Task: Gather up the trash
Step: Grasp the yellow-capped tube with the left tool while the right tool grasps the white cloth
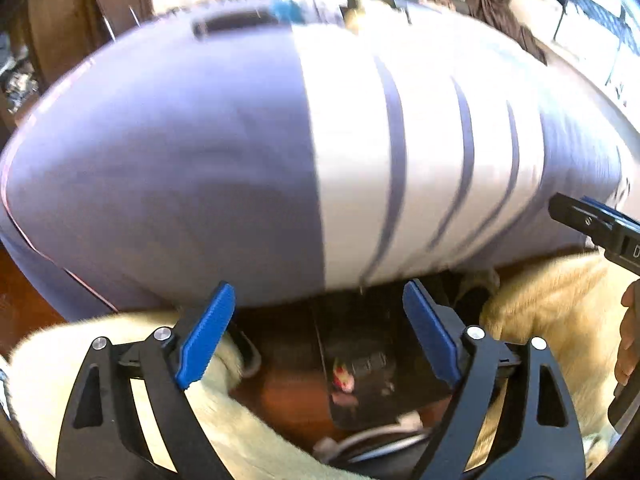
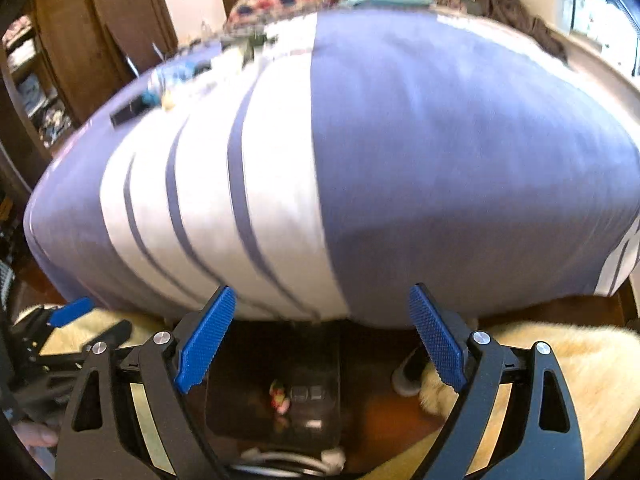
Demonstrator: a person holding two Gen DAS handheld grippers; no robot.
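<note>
Two black two-finger grippers with blue ribbed pads, poised above the near edge of a bed spread with a lavender-and-white striped cover (image 1: 200, 160). Left gripper (image 1: 320, 336) with fingers spread wide, nothing between the pads. Right gripper (image 2: 322, 338) likewise spread wide and empty, its tip also visible at the right edge of the left view. Below the bed's near edge, between two cream fleecy-clad legs (image 1: 80, 360), a dark bin-like container lined with black plastic (image 2: 256, 360) on the reddish-brown floor (image 2: 380, 420). Inside that container, a small red, yellow and pink crumpled scrap of trash (image 2: 280, 398), seen in both views. At the bed's far edge, a blurred cluster of small items (image 2: 192, 76), too smeared to identify. Beyond, brown wooden furniture (image 2: 100, 32).
</note>
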